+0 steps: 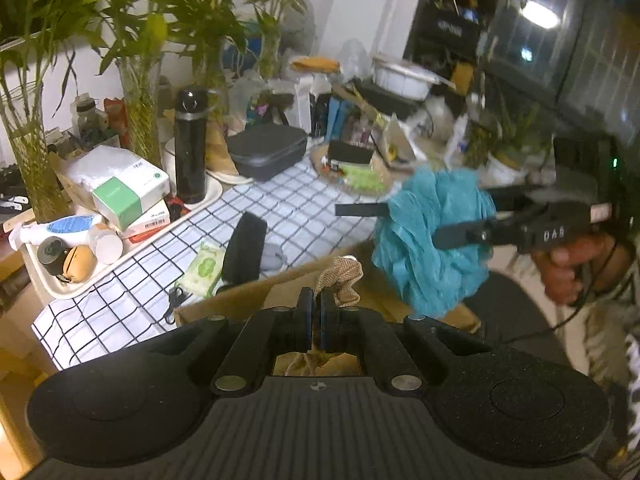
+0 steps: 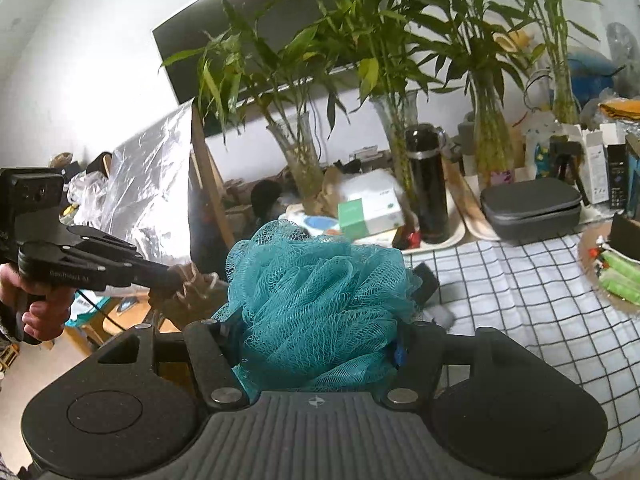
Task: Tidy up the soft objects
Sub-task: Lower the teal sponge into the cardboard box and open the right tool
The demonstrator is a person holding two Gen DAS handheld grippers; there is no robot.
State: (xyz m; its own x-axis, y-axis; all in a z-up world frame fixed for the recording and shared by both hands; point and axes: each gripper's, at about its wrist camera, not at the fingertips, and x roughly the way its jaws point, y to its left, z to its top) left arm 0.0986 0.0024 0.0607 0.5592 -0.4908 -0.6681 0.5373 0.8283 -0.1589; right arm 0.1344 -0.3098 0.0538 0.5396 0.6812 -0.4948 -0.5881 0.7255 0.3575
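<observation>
My right gripper (image 1: 396, 222) is shut on a teal mesh bath pouf (image 1: 432, 240) and holds it in the air beside the brown bag. In the right wrist view the pouf (image 2: 320, 300) fills the space between the fingers. My left gripper (image 1: 316, 320) is shut on the burlap handle (image 1: 340, 276) of a brown bag (image 1: 240, 300) and holds it up at the table's edge. The left gripper also shows in the right wrist view (image 2: 172, 278), pinching the same handle (image 2: 196, 282).
A checked cloth (image 1: 288, 204) covers the table. On it lie a black pouch (image 1: 244, 248), a green tissue pack (image 1: 202, 274), scissors (image 1: 174, 304) and a grey case (image 1: 266, 150). A tray (image 1: 60, 288) holds boxes and a black flask (image 1: 190, 144). Bamboo vases (image 2: 304, 160) stand behind.
</observation>
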